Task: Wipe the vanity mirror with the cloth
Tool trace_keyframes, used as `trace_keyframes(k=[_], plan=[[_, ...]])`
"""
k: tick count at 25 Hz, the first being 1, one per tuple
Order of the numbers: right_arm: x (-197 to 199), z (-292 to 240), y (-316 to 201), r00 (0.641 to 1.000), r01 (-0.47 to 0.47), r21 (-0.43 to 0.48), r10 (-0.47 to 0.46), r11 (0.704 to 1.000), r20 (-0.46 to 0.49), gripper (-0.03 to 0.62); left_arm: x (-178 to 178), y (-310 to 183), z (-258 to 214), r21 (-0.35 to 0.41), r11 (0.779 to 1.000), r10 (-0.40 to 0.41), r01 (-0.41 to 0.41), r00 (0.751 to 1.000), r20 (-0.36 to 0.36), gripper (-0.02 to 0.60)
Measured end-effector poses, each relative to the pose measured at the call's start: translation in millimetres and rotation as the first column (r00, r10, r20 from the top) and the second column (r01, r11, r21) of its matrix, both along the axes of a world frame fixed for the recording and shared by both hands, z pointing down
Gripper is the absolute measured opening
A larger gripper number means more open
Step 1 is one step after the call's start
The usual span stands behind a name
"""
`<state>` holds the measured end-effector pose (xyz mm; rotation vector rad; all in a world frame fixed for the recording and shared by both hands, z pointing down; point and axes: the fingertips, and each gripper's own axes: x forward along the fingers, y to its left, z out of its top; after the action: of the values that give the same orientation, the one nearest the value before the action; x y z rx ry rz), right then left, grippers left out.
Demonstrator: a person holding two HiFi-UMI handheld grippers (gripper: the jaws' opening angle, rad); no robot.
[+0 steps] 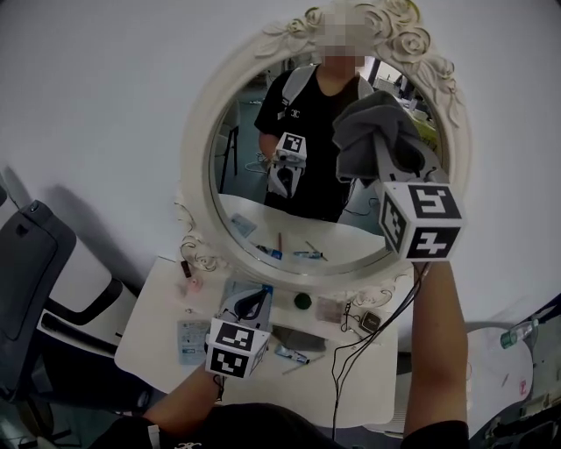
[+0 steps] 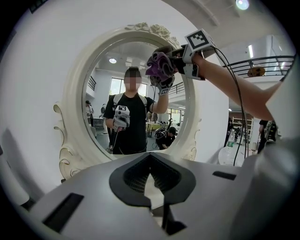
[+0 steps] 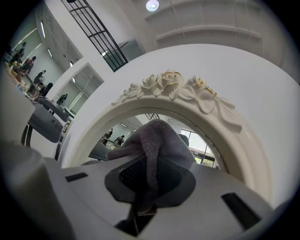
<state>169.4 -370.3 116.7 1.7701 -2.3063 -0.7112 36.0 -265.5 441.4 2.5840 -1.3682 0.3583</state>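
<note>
cloth [image 1: 368, 123] sits clamped in your right gripper [image 3: 145, 187], held against the top of the mirror [image 1: 245, 175] for rubbing, while your left gripper [image 2: 152, 192] hangs low, closed and empty.

Bright, even indoor light; round ceiling lamps [image 3: 151, 5] burn out to white glare at the top of both gripper views. The white wall [image 1: 105, 79] carries a soft grey shadow left of the vanity mirror [image 1: 196, 149]. Gripper views bulge fisheye-wise, corners black; the head view bends less. The cloth [image 3: 157, 140] is sharp, shaded underneath; the right gripper [image 3: 143, 206] beneath looks soft, perhaps out of focus.
</note>
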Motion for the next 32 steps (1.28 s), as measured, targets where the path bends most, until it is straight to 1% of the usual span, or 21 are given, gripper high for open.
trace_keyframes(k=[9,16,22,28,32], plan=[[-1.4,62.8,-1.0,0.998,0.015,-0.029,-0.013,0.999,0.057,0.041,10.2,-4.2,4.7,-0.013,1.000,0.020,-0.020,1.000,0.003,0.000],[-4.8,104.4,-1.4,0.998,0.017,-0.030,-0.015,0.999,0.066,0.041,12.1,-6.0,6.9,-0.015,1.000,0.023,-0.023,1.000,0.011,0.000],[-7.1,145.2,-2.5,0.998,0.022,-0.091,-0.017,0.996,0.061,0.041,11.1,-7.0,9.1,-0.023,1.000,0.018,-0.018,1.000,0.017,0.000],[-11.8,200.0,-4.9,0.999,0.020,-0.168,-0.014,0.986,0.039,0.041,10.9,-7.4,11.4,-0.028,0.999,0.016,-0.016,1.000,0.022,0.000],[-14.1,237.0,-5.4,0.998,0.029,-0.208,-0.018,0.978,0.055,0.041,8.7,-8.3,10.5,-0.025,1.000,0.007,-0.006,1.000,0.022,0.000]])
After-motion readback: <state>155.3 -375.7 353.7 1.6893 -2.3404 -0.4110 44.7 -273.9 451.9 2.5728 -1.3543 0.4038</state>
